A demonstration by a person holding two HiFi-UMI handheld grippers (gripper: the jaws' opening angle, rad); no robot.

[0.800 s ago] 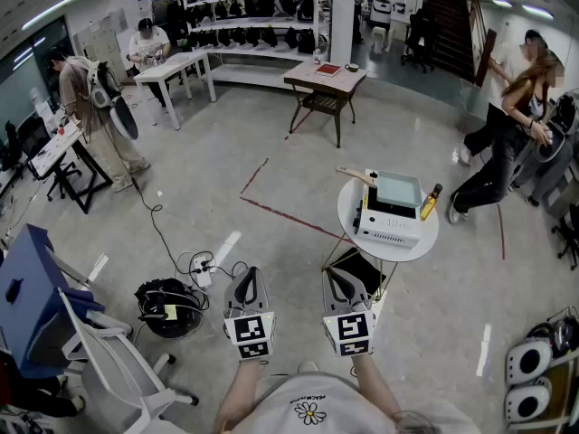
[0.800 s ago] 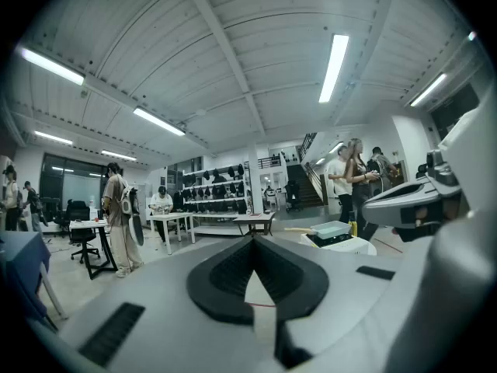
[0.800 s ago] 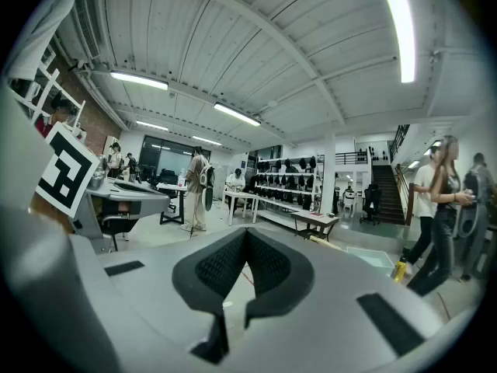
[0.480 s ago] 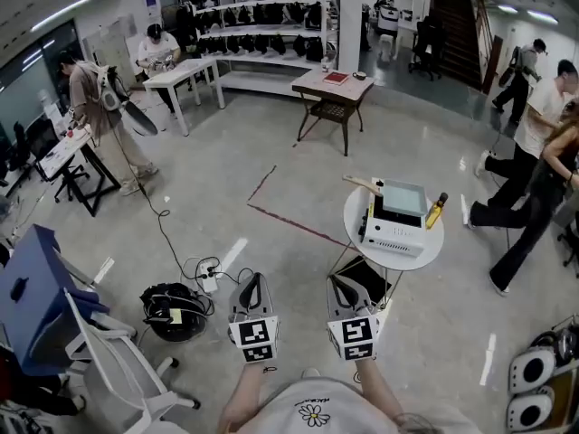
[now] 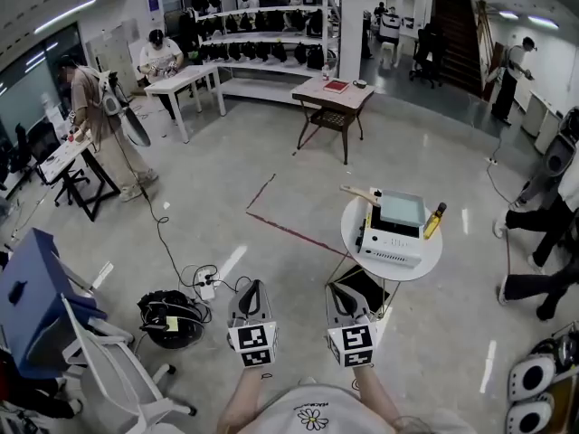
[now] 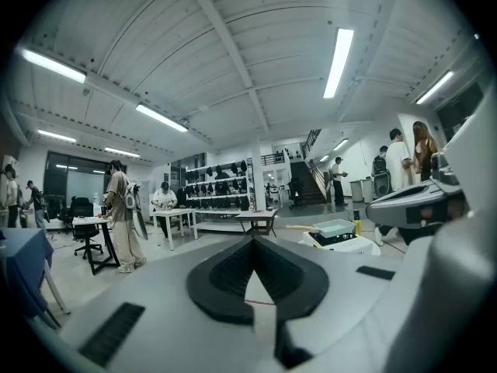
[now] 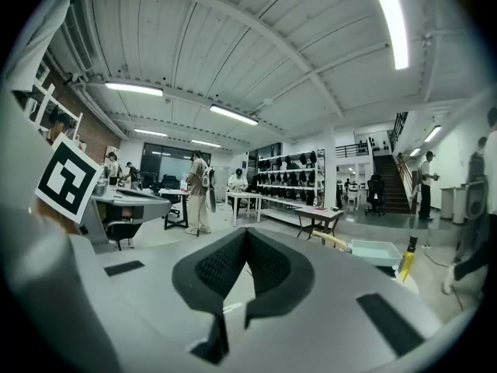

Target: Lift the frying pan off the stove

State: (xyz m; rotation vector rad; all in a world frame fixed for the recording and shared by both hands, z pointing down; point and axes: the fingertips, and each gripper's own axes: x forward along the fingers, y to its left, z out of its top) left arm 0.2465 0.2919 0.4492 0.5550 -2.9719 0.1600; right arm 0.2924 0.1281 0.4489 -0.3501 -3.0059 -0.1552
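Note:
A pale blue square frying pan with a wooden handle sits on a white stove box on a small round white table. A yellow oil bottle stands beside the stove. My left gripper and right gripper hang side by side over the floor, well short of the table. Both are shut and hold nothing. The left gripper view shows the pan at the right, beyond the shut left gripper. In the right gripper view the pan and bottle lie right of the shut right gripper.
A black cable reel with a power strip lies on the floor at the left. A white chair and a blue cover stand further left. A dark square panel leans under the table. People stand at the right edge and far left.
The two people at the right have walked off toward the right edge. Both grippers stay shut and level in about the same place; the view has shifted slightly.

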